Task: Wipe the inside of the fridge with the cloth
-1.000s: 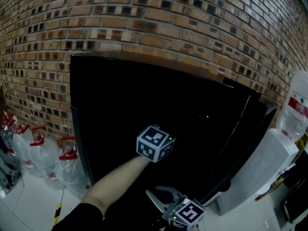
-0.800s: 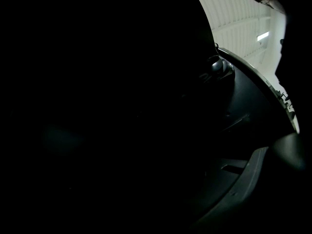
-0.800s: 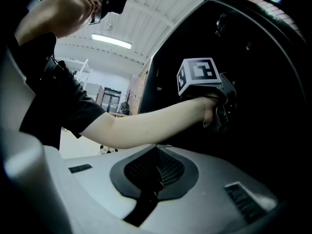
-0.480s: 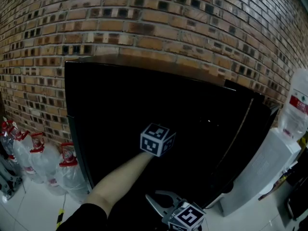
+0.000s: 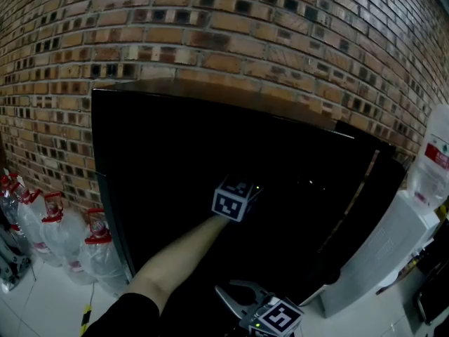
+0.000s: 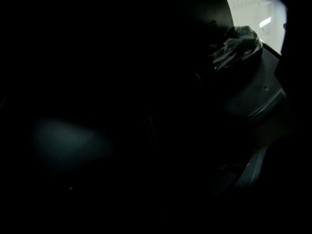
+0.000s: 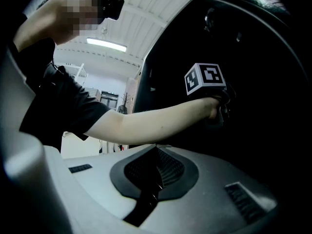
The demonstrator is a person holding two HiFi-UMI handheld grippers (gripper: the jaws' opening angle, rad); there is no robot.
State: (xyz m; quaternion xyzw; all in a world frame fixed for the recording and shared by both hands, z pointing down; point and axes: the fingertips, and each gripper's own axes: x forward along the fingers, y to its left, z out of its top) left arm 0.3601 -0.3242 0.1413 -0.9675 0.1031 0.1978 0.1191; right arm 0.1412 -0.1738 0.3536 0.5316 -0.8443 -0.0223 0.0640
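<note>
The black fridge (image 5: 175, 160) stands against a brick wall, and its front shows as one dark glossy face. My left arm reaches to that face; the left gripper's marker cube (image 5: 235, 199) sits right at it, with the jaws lost in the black. The left gripper view is almost all dark and shows neither jaws nor cloth. The same cube (image 7: 204, 79) and the hand holding it appear in the right gripper view. My right gripper (image 7: 156, 152) is shut and empty, held low in front of the fridge (image 5: 242, 292). I see no cloth in any view.
Several large water bottles (image 5: 49, 223) stand on the white floor left of the fridge. A grey water dispenser (image 5: 379, 251) with a bottle on top (image 5: 431, 167) stands to its right. A dark crumpled shape (image 6: 234, 45) shows under a bright ceiling in the left gripper view.
My left gripper's cube has moved a little up and to the right along the fridge front. The right gripper has stayed in place.
</note>
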